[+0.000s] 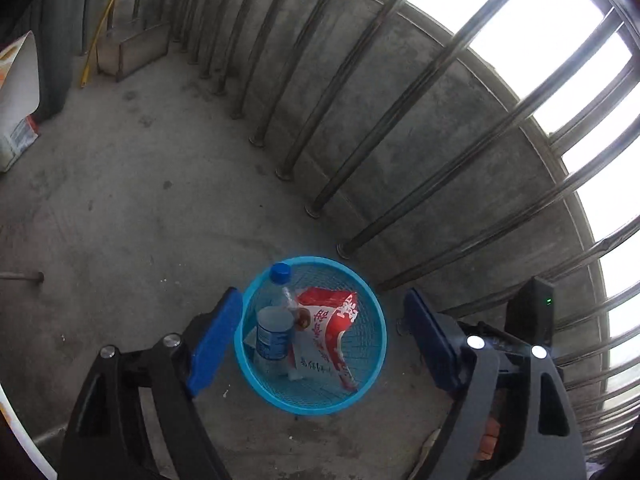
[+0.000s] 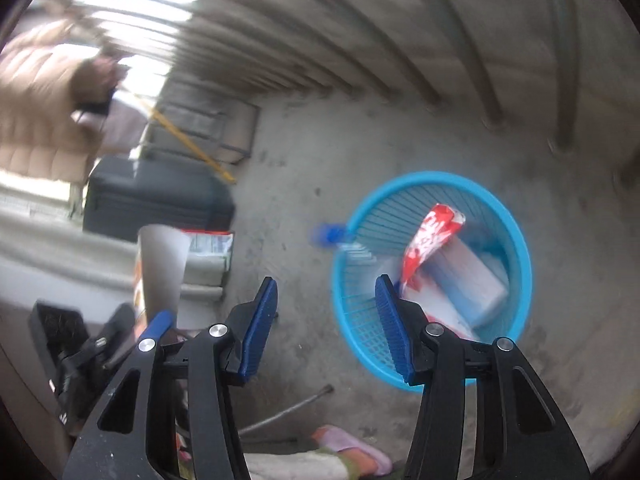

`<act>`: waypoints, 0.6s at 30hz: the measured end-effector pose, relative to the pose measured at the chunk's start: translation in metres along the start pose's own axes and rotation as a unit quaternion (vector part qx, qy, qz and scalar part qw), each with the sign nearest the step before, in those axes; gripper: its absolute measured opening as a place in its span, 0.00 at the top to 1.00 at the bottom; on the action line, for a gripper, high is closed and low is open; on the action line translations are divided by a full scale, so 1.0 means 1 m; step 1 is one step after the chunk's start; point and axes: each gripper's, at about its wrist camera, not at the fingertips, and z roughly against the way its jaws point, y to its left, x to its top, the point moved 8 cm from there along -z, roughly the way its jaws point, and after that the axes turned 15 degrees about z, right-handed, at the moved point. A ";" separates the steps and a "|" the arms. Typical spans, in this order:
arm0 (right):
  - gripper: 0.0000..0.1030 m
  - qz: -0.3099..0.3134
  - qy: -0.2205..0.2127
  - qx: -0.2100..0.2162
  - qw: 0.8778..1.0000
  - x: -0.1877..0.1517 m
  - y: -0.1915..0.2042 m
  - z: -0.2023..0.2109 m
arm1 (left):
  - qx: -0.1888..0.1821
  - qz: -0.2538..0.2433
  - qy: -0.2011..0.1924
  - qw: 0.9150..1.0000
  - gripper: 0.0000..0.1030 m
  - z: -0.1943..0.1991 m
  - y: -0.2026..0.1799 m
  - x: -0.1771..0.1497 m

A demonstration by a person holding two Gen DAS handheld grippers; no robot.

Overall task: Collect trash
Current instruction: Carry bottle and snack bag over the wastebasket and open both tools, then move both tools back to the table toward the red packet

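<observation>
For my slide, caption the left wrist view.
Open left gripper above a blue basket holding a bottle and red wrapper.

The setting is a bare concrete balcony or terrace of a dwelling. Evidence: rough concrete floor point(image 1: 152, 200), low concrete parapet point(image 1: 420, 128) topped with metal railing bars point(image 1: 500, 116) against daylight, a stored dark suitcase point(image 2: 160, 200), and a pink slipper point(image 2: 352, 450).

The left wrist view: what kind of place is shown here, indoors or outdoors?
Probably a balcony or open corridor: a bare concrete floor, a low concrete wall with metal railing bars and daylight behind. A blue mesh basket holds trash.
</observation>
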 end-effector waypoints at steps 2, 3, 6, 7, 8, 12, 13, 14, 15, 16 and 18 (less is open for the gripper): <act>0.51 -0.009 0.000 -0.002 1.000 -0.006 -0.009 0.000 | 0.006 -0.004 -0.009 1.000 0.22 0.009 0.008 0.003; 0.51 -0.012 0.000 -0.004 1.000 -0.008 -0.012 0.000 | 0.007 -0.005 -0.015 1.000 0.22 0.013 0.008 0.006; 0.51 -0.013 -0.002 -0.006 1.000 -0.007 -0.014 0.007 | 0.004 -0.007 -0.032 0.999 0.22 0.031 0.008 0.010; 0.51 -0.011 -0.005 -0.005 1.000 -0.004 -0.012 0.010 | 0.002 -0.007 -0.036 0.999 0.22 0.036 0.011 0.010; 0.51 -0.009 -0.011 -0.003 1.000 -0.002 -0.009 0.014 | 0.001 -0.008 -0.041 0.999 0.22 0.042 0.010 0.010; 0.50 0.012 -0.028 0.010 0.999 0.005 0.012 0.020 | -0.006 -0.010 -0.070 0.997 0.22 0.079 0.011 0.008; 0.48 0.022 -0.032 0.014 0.999 0.007 0.022 0.023 | -0.011 -0.007 -0.082 0.997 0.22 0.094 0.013 0.010; 0.45 0.035 -0.037 0.019 0.999 0.010 0.034 0.024 | -0.015 -0.006 -0.095 0.995 0.22 0.110 0.015 0.011; 0.43 0.047 -0.040 0.023 0.998 0.012 0.043 0.026 | -0.016 -0.005 -0.109 0.994 0.22 0.126 0.019 0.010; 0.42 0.061 -0.044 0.029 0.997 0.013 0.054 0.028 | -0.014 -0.005 -0.124 0.992 0.22 0.143 0.022 0.011; 0.40 0.087 -0.046 0.043 0.994 0.016 0.080 0.031 | -0.004 -0.010 -0.155 0.988 0.22 0.175 0.031 0.009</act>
